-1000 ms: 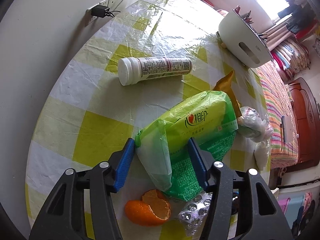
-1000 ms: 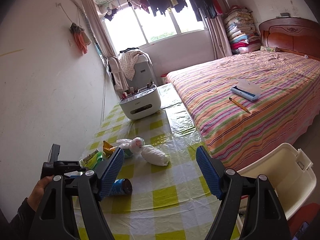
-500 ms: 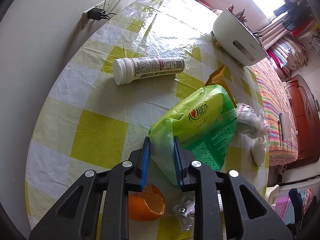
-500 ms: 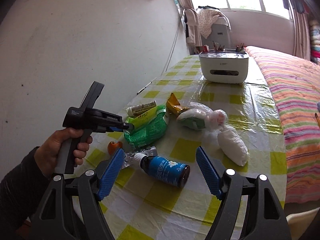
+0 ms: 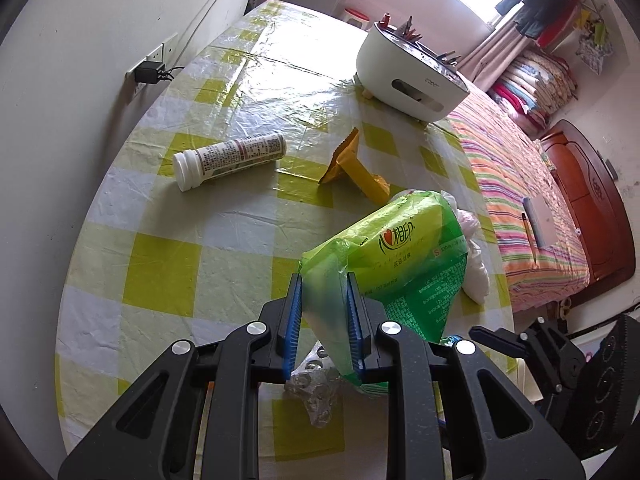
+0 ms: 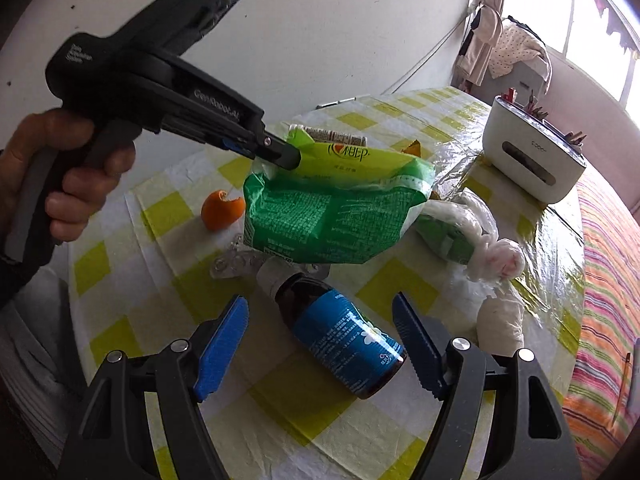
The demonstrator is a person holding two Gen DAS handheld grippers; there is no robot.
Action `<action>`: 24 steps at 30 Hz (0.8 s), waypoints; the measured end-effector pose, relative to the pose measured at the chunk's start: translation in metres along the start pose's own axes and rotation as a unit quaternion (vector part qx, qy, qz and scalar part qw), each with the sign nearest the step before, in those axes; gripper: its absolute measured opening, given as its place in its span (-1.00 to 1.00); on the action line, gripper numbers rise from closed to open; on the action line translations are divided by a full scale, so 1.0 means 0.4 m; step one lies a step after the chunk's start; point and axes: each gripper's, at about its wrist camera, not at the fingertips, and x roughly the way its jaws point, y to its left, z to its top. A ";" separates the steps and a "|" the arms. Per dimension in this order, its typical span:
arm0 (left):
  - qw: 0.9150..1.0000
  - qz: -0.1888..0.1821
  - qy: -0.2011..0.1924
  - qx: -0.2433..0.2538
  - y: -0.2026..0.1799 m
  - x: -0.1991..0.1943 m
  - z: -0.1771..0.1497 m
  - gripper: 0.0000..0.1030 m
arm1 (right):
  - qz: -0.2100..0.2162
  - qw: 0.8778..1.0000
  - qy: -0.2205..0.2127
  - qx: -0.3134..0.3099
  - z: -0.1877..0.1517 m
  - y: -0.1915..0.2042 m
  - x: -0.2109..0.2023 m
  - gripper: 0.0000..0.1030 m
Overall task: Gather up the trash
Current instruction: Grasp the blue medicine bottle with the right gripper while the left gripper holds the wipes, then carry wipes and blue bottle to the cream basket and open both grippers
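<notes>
Green crinkled plastic tissue pack [image 5: 404,268], at centre frame in the left wrist view, pinched at its loose open end between the blue pads of the left gripper [image 5: 323,326] and hanging clear of the yellow-and-white checked plastic tablecloth [image 5: 160,276]; gripped by the limp flap, probably because the flap is thin enough to fit between the pads. Same pack at upper centre of the right wrist view [image 6: 332,204], tilted, with its far end sagging. Below it, lower centre, brown glass bottle with blue label and white cap [image 6: 340,332] lying on its side between the spread pads of the right gripper [image 6: 320,344], untouched, likely next. Further out on the cloth: orange peel [image 6: 221,209] left of centre, clear blister sheet [image 6: 236,262], white pill tube [image 5: 228,159] upper left, yellow wrapper [image 5: 352,168], knotted white bags [image 6: 484,248] right.
</notes>
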 end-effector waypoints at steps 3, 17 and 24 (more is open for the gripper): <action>1.000 -0.005 -0.005 -0.001 -0.003 -0.012 -0.003 -0.61 | -0.004 1.000 0.023 -0.009 -0.007 -0.003 0.038 0.41; 1.000 -0.011 -0.015 -0.009 -0.001 -0.032 -0.006 -0.61 | -0.033 0.996 0.074 -0.021 -0.048 0.023 0.097 -0.19; 1.000 -0.013 -0.025 -0.009 -0.007 -0.043 -0.008 -0.61 | -0.031 0.997 0.065 -0.001 -0.076 0.011 0.066 -0.19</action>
